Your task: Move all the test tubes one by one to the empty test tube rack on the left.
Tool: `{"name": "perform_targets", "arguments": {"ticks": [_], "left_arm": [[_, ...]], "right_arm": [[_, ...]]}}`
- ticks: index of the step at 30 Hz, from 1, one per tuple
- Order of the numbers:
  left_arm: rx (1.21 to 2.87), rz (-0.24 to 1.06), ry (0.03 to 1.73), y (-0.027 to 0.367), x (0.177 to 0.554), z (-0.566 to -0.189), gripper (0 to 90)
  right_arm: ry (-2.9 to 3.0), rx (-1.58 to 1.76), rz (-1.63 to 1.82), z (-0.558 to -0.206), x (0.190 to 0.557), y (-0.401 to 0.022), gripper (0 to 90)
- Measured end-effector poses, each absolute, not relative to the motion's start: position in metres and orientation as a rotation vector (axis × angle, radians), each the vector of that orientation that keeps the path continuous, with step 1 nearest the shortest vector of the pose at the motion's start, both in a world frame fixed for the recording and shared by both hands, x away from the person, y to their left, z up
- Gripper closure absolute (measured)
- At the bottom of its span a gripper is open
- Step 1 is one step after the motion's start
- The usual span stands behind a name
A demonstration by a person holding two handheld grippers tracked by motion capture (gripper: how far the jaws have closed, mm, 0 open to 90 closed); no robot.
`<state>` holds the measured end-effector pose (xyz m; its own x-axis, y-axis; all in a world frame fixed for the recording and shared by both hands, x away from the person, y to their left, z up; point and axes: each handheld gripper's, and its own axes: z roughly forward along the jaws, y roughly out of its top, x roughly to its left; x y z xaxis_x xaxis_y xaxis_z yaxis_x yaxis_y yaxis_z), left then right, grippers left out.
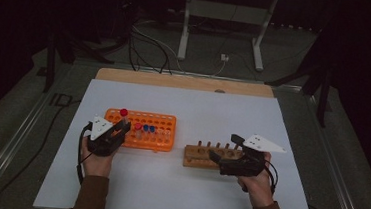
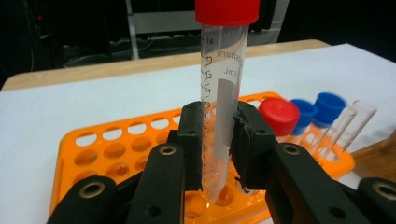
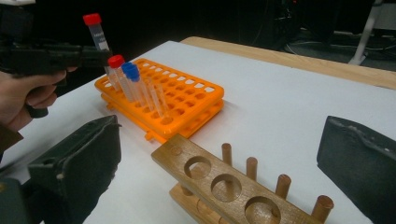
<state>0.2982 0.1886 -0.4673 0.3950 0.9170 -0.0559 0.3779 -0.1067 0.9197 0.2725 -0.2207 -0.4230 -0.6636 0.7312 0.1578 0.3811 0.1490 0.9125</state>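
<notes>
My left gripper is shut on a clear, graduated tube with a red cap. It holds the tube upright over the orange rack, with the pointed tip at the mouth of a near hole. In the high view this gripper is at the rack's left end. A red-capped tube and two blue-capped tubes stand in the rack to the right. My right gripper is open, its jaws either side of the wooden peg rack. The wooden rack has round holes and pegs.
Both racks rest on a white board laid over a wooden table whose far edge shows. A metal frame and loose cables are on the floor beyond. Bare white surface lies between the racks and toward the near edge.
</notes>
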Motion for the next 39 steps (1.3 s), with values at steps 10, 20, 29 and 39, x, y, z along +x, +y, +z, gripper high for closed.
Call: {"name": "perform_targets", "arguments": {"ticks": [10, 20, 29, 39], "left_arm": [[1.68, 0.692, 1.131, 0.183, 0.3, -0.473, 75.2], [1.753, 0.666, 1.143, 0.182, 0.299, -0.484, 75.2], [1.846, 0.657, 1.146, 0.177, 0.302, -0.49, 75.1], [1.892, 0.63, 1.174, 0.176, 0.305, -0.495, 75.6]], "right_arm": [[2.108, 1.077, 1.523, -0.423, 0.272, -0.222, 0.0], [2.117, 1.074, 1.519, -0.425, 0.272, -0.221, 0.0], [2.132, 1.076, 1.508, -0.429, 0.273, -0.219, 0.0], [2.134, 1.084, 1.494, -0.433, 0.274, -0.223, 0.0]]}}
